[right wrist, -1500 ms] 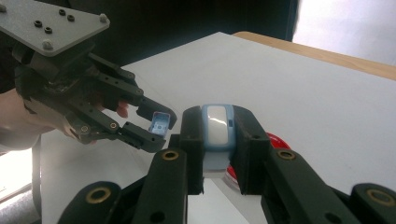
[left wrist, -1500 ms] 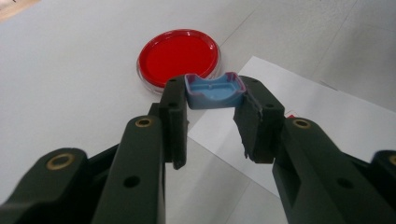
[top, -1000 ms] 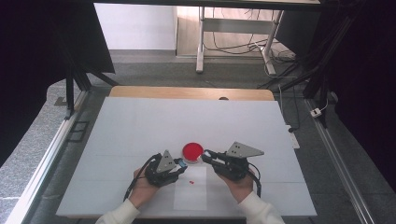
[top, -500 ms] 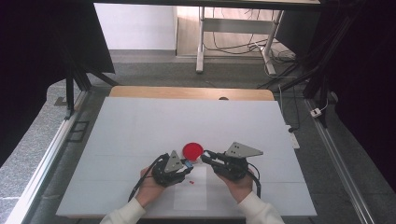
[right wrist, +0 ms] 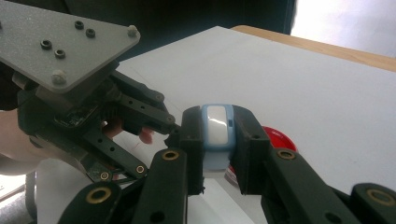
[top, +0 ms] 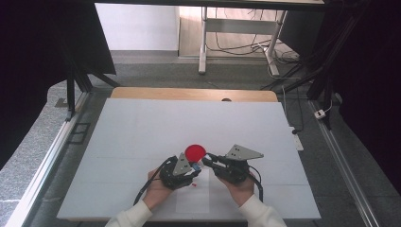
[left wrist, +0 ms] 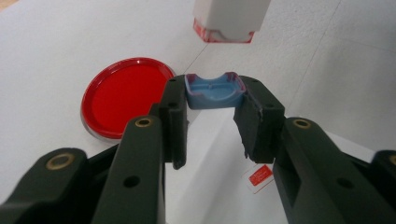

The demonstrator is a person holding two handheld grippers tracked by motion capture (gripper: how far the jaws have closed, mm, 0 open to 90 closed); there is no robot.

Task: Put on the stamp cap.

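My left gripper (left wrist: 211, 119) is shut on a small blue plastic piece (left wrist: 214, 91) with a curved, hollow top. My right gripper (right wrist: 217, 154) is shut on a light-blue piece with a white face (right wrist: 216, 122). In the high view the left gripper (top: 193, 166) and the right gripper (top: 209, 160) meet tip to tip at the table's near middle. A round red lid (top: 195, 152) lies flat just beyond them, also seen as the red lid (left wrist: 123, 95) to the left of the left gripper's jaws. Whether the two blue pieces touch I cannot tell.
A white block with a red lower rim (left wrist: 231, 21) stands beyond the left gripper. A small red-and-white label (left wrist: 258, 177) lies on a white sheet (top: 191, 201) near the front edge. The white table (top: 142, 132) has a wooden strip (top: 194, 93) along its far side.
The left gripper has moved right and slightly forward, closing the gap to the right gripper. The right gripper and the red lid have stayed put.
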